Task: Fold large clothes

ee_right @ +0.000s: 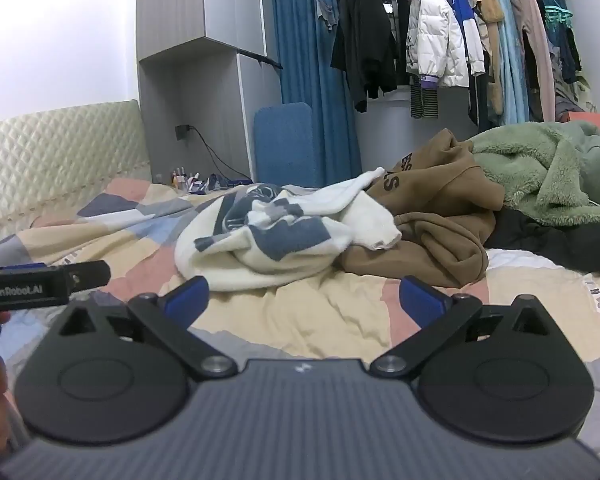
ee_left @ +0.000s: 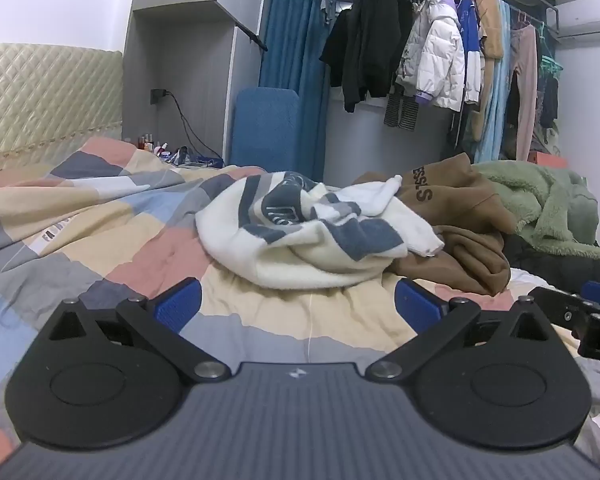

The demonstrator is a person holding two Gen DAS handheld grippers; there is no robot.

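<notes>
A crumpled white sweater with grey-blue stripes [ee_left: 300, 236] lies on the patchwork quilt [ee_left: 100, 240], straight ahead in both views [ee_right: 276, 244]. A brown hoodie with black letters [ee_left: 455, 224] lies bunched to its right and touches it [ee_right: 431, 232]. A green fleece garment [ee_left: 539, 204] and a dark garment [ee_right: 547, 240] lie further right. My left gripper [ee_left: 298, 304] is open and empty above the quilt, short of the sweater. My right gripper [ee_right: 305, 300] is open and empty, also short of the sweater. Each gripper shows at the edge of the other's view.
A quilted headboard [ee_left: 48, 96] stands at the left. A grey cabinet [ee_left: 188, 60], blue curtain [ee_left: 292, 48] and a rail of hanging clothes [ee_left: 439, 48] stand behind the bed. Small bottles [ee_left: 152, 146] sit on a bedside surface with a cable above.
</notes>
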